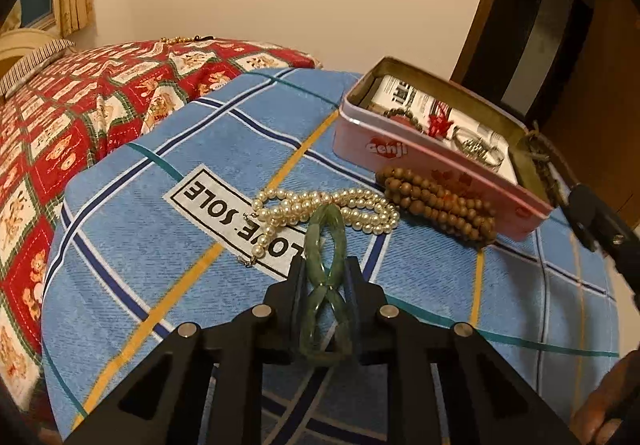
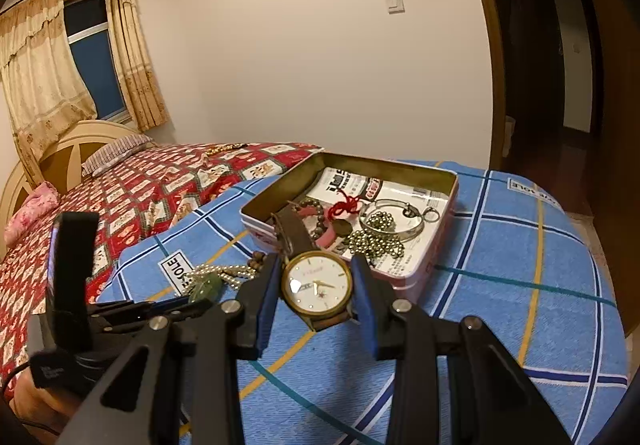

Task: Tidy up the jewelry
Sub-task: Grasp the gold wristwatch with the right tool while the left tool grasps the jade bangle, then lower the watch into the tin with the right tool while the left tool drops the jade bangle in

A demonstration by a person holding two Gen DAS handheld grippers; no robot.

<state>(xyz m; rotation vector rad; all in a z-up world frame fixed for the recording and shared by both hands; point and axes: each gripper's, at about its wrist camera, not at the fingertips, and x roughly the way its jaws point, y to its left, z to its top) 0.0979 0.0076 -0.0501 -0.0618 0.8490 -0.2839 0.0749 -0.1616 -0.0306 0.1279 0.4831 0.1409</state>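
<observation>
Two hand-held grippers work over a blue plaid cloth point(image 1: 192, 257) that covers the surface, with a bed in a red patterned quilt point(image 1: 80, 101) behind it.

The left gripper point(image 1: 325, 277) is closed on a green jade bangle of twisted, looped shape point(image 1: 324, 245). The blue pads pinch the bangle's sides, so it stands on edge, apparently lifted just above the cloth, likely for carrying to the box.

The right gripper point(image 2: 316, 287) holds a gold-rimmed wristwatch with a white dial and brown leather strap point(image 2: 316, 285). The jaws stand fairly wide, pressed on either side of the round case. The strap's far end trails over the near rim of the box, so the watch seems to be on its way in.

An open pink rectangular tin box point(image 2: 416, 269) sits on the cloth just ahead of both grippers. It is lined with printed paper and already holds a silver bangle point(image 2: 394, 223), a ball chain point(image 2: 376, 241), a dark bead bracelet and a red knotted cord point(image 2: 346, 207).

Not yet sorted, a white pearl necklace point(image 1: 320, 207) and a brown wooden bead strand point(image 1: 436, 201) lie on the cloth. The wooden beads touch the box's outer wall; the pearls lie beside them.
</observation>
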